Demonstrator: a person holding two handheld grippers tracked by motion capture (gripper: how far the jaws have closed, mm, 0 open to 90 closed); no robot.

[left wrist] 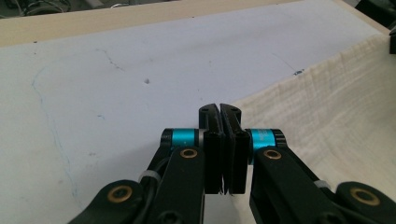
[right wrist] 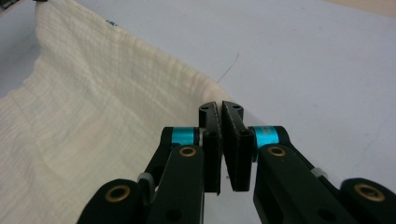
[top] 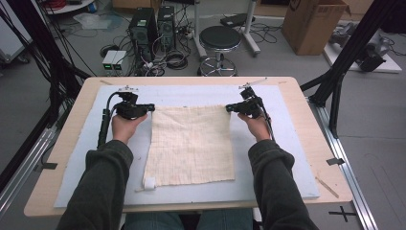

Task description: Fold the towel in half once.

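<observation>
The left gripper (left wrist: 219, 108) has its fingers (left wrist: 208, 122) pressed together on the far left corner of the cream, loosely woven square cloth (top: 190, 143); the fabric edge runs right up to the black tips. The right gripper (right wrist: 220, 106) is likewise closed, its fingers (right wrist: 233, 135) pinching the far right corner, with the weave rising into a soft ridge toward them.

The step in hand looks like lifting the far edge to fold or carry the cloth. To do it well, I judge that both hands should rise level and together, so the edge stays taut between them and the near edge drags evenly. The pinch is only at the very corners, so a sharp tug could slip the fabric out; a slow, even pull toward the person would suit it better.

The high view shows the cloth lying flat in the middle of the pale blue mat (top: 76, 163) on the wooden bench (top: 43, 191), with a small white tag (top: 149, 183) at its near left corner and both sleeves (top: 103, 182) reaching in. The gripper views add how little cloth sits between the tips and how the fabric lifts off the mat near each grip.
</observation>
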